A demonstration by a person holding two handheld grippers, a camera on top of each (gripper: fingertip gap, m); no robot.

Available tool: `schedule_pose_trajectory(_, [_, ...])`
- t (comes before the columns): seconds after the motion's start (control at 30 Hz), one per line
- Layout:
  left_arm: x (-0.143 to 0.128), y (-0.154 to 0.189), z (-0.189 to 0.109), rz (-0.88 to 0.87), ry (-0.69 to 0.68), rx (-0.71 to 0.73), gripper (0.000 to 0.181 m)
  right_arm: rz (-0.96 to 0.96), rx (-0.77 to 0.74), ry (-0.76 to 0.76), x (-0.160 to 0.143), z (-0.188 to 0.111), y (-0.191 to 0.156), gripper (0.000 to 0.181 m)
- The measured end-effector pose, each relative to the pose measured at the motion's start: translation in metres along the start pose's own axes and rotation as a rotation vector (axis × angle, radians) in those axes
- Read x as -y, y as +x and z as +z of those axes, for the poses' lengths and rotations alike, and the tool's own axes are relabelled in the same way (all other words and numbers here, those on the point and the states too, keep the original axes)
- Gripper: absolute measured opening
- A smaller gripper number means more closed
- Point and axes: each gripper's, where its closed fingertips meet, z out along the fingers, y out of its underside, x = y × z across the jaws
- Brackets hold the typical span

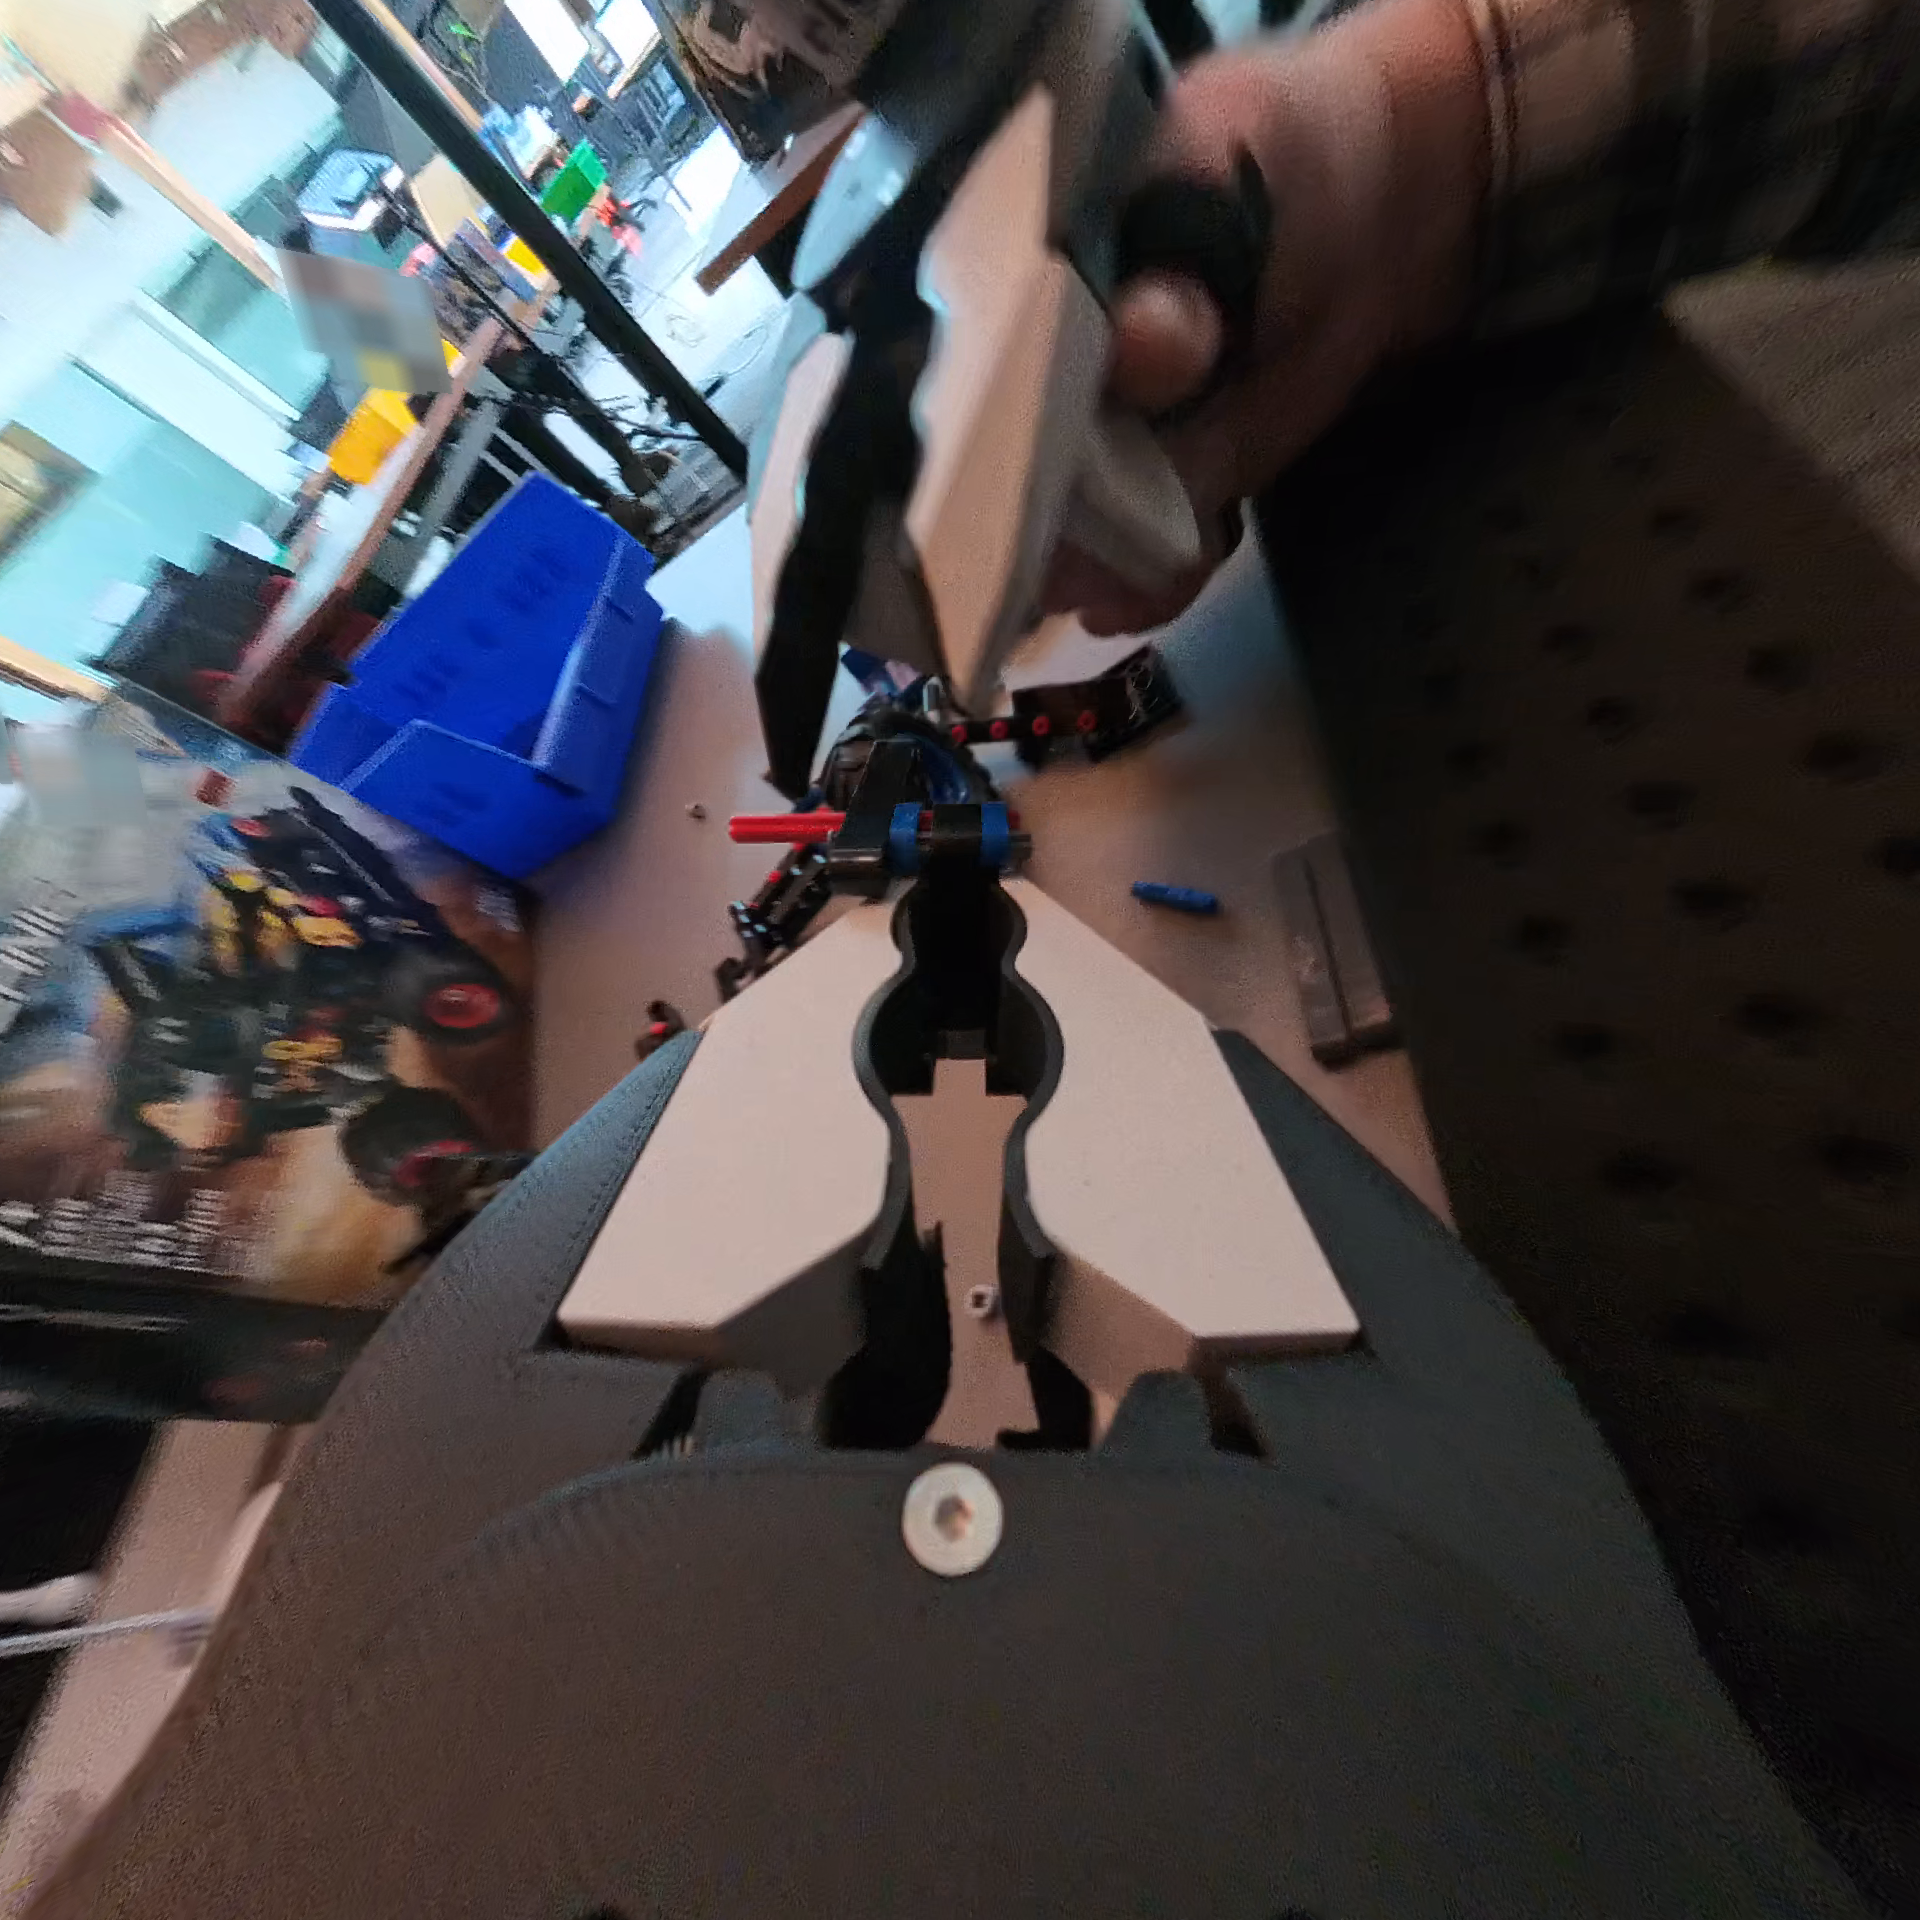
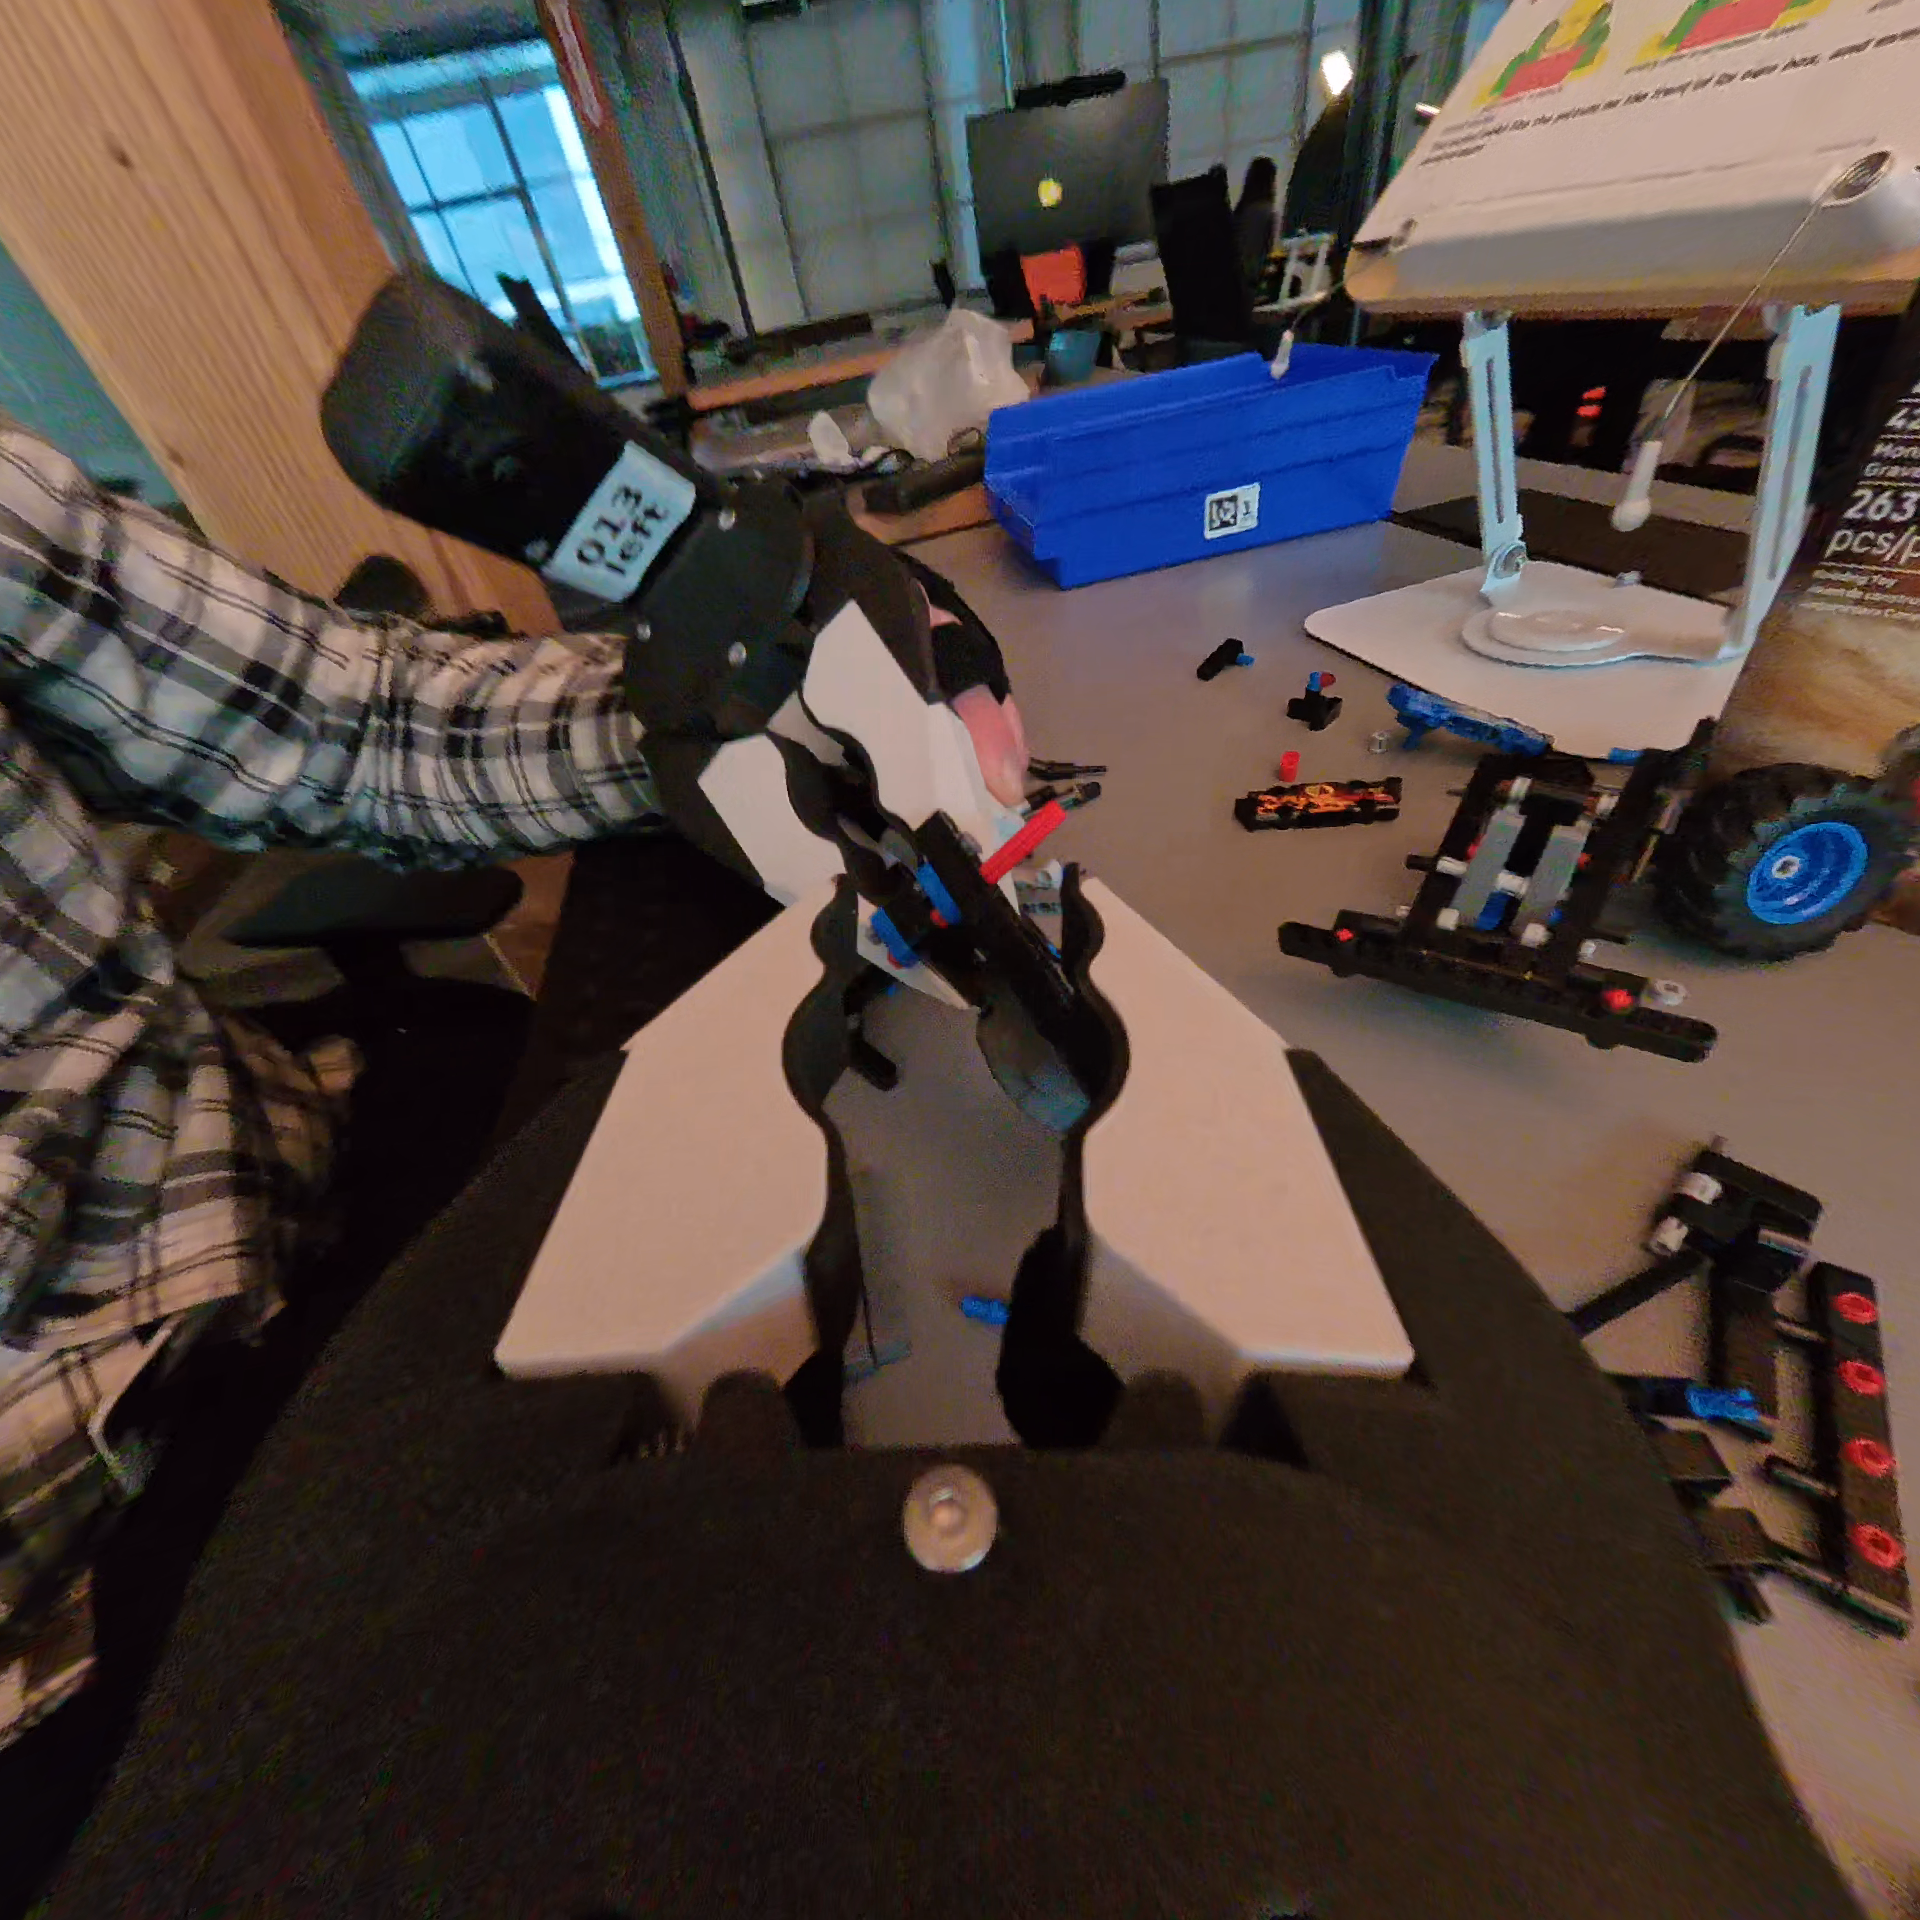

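Your left gripper (image 1: 951, 883) pinches the small black brick assembly with blue connectors and a red axle (image 1: 914, 831), lifted off the grey desk (image 2: 1195, 727); your right gripper (image 2: 961, 935) seems closed around its other end, steadying it between both jaws.

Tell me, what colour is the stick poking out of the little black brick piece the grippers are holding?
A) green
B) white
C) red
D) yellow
C: in the right wrist view a red axle sticks out of the black brick assembly clamped by the left gripper, and the left wrist view shows the same red axle out to the side.
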Motion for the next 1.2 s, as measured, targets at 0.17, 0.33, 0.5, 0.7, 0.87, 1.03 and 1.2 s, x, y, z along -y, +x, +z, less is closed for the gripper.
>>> schedule_pose_trajectory(0.17, [-0.005, 0.007, 0.007, 0.242, -0.088, 0.065, 0.006, 0.071, 0.047, -0.004, -0.002, -0.001, -0.002, 0.017])
schedule_pose_trajectory(0.33, [-0.009, 0.003, 0.005, 0.339, -0.128, 0.111, 0.005, 0.117, 0.045, -0.053, -0.010, 0.005, -0.001, 0.000])
schedule_pose_trajectory(0.5, [-0.008, 0.005, 0.004, 0.374, -0.134, 0.117, 0.005, 0.117, 0.052, -0.008, -0.001, 0.006, -0.004, 0.007])
schedule_pose_trajectory(0.7, [-0.007, 0.003, 0.003, 0.408, -0.138, 0.137, 0.006, 0.124, -0.013, -0.018, -0.005, 0.003, 0.006, 0.014])
schedule_pose_trajectory(0.87, [-0.010, -0.004, 0.002, 0.390, -0.151, 0.164, 0.014, 0.070, -0.046, -0.051, -0.008, 0.005, 0.007, 0.002])
schedule_pose_trajectory(1.03, [-0.009, -0.010, -0.011, 0.137, -0.064, 0.085, 0.031, 0.005, -0.181, -0.016, -0.002, -0.004, 0.023, 0.000])
schedule_pose_trajectory(1.2, [0.000, -0.012, -0.006, -0.075, 0.005, 0.051, 0.041, -0.041, -0.188, -0.075, -0.011, 0.012, 0.016, 0.001])
